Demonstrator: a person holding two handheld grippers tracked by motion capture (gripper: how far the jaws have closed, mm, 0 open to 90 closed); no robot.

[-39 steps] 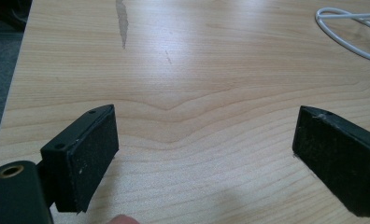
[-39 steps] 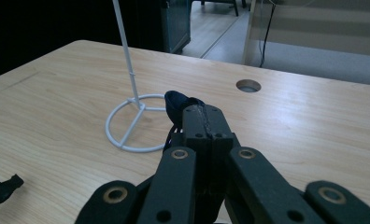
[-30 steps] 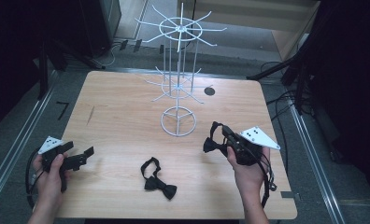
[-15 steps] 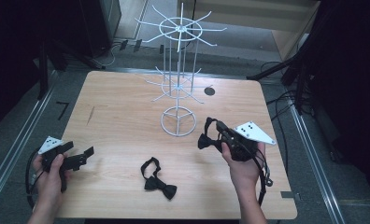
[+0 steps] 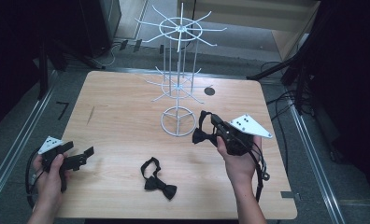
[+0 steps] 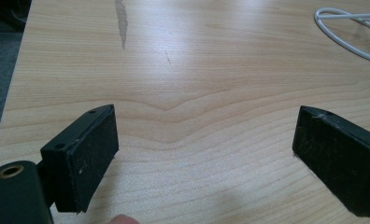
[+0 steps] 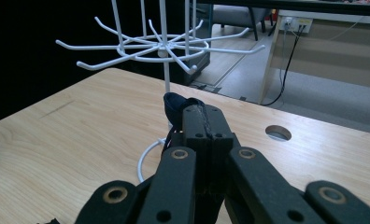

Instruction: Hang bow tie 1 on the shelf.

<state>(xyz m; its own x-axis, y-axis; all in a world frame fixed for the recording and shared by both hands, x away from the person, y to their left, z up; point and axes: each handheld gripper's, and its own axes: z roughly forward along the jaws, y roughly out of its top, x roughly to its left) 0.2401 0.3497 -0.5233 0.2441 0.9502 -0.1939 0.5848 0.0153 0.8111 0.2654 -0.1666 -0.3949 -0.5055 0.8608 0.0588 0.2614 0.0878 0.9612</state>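
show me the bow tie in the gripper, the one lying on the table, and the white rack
held bow tie (image 5: 201, 135), high view, its knot.
lying bow tie (image 5: 160, 188), high view, its bow.
white rack (image 5: 178, 122), high view, its base ring.

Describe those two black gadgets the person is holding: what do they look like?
Each is a black handheld tool. The left gripper and right gripper each carry a pale grey three-cornered plate with dark dots on top and trail a black cable. The left's pads are flat black rectangles; the right's linkage shows brass-ringed pivots. The forearms are bare, with no sleeves.
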